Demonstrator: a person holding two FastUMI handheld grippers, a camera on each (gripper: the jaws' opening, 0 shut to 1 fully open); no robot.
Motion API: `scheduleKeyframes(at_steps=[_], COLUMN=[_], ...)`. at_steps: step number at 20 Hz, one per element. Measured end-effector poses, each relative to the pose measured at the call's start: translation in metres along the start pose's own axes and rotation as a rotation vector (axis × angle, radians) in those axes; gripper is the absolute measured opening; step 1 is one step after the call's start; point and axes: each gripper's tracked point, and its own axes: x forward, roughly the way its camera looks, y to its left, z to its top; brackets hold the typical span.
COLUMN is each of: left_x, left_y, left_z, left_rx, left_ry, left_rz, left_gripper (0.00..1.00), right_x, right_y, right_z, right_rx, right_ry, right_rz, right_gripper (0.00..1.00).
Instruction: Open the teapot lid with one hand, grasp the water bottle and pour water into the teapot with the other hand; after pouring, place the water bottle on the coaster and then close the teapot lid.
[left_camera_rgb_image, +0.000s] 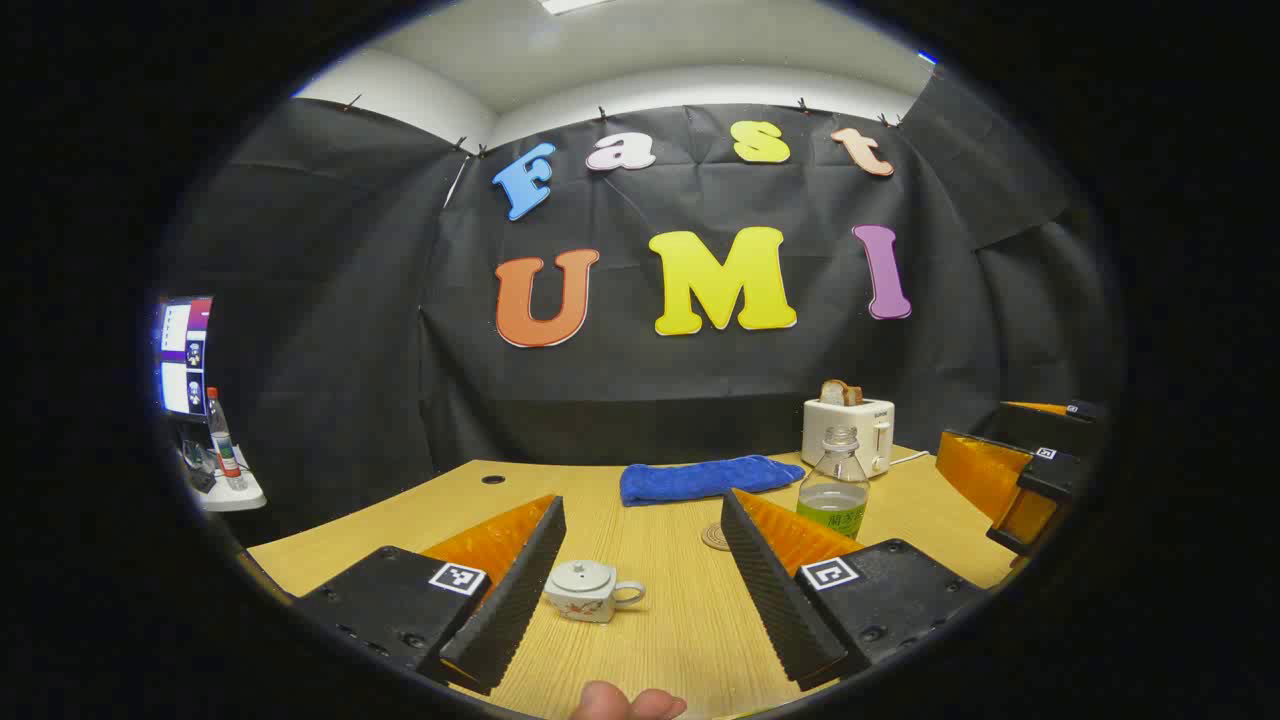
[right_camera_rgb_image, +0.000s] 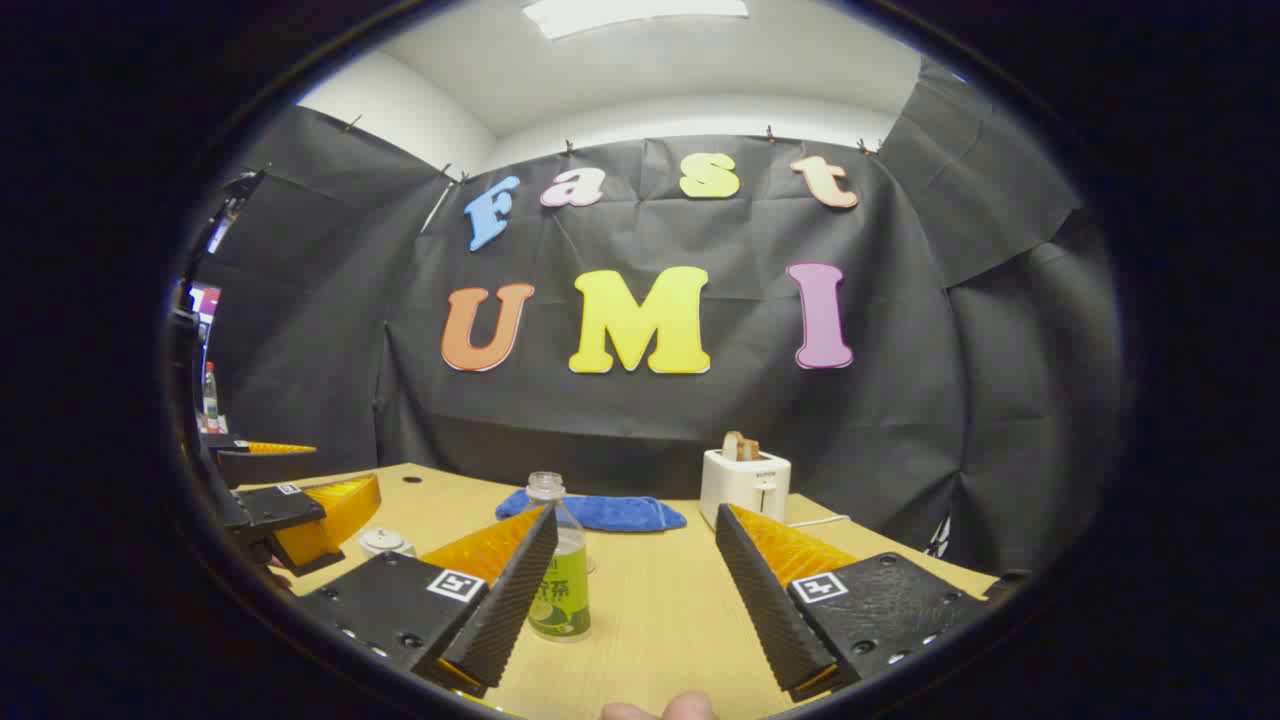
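**Two grippers open, nothing held**

Left gripper view, left to right: left gripper (left_camera_rgb_image: 640, 585) spread wide and empty; teapot (left_camera_rgb_image: 585, 590), lid on, low centre between its fingers; coaster (left_camera_rgb_image: 716, 537) beyond; bottle (left_camera_rgb_image: 834, 493), uncapped, right of centre; right gripper (left_camera_rgb_image: 1010, 480) at far right. Right gripper view: right gripper (right_camera_rgb_image: 635, 590) wide open and empty, bottle beside its left finger.

Walls: black cloth (left_camera_rgb_image: 330, 300) pinned along its top edge, hanging in folds; white wall (left_camera_rgb_image: 400, 95) above it.
Ceiling: white, with a bright light panel (right_camera_rgb_image: 635, 14).
Furniture: pale wooden table (left_camera_rgb_image: 660, 580) with a round cable hole (left_camera_rgb_image: 492, 480) near its far left corner.
Side area: a lit monitor (left_camera_rgb_image: 185, 355) on a small white shelf (left_camera_rgb_image: 235, 495) at far left.
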Motion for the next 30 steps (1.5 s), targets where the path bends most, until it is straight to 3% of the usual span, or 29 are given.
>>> scheduleKeyframes(at_steps=[30], left_x=[0.002], left_y=[0.006], left_z=[-0.006], left_rx=[-0.013], left_ry=[0.015], left_rz=[0.015], left_gripper=[0.98], right_x=[0.006], right_y=[0.007], right_z=[-0.012], right_rx=[0.022], right_ry=[0.011], right_rz=[-0.005], right_gripper=[0.97])
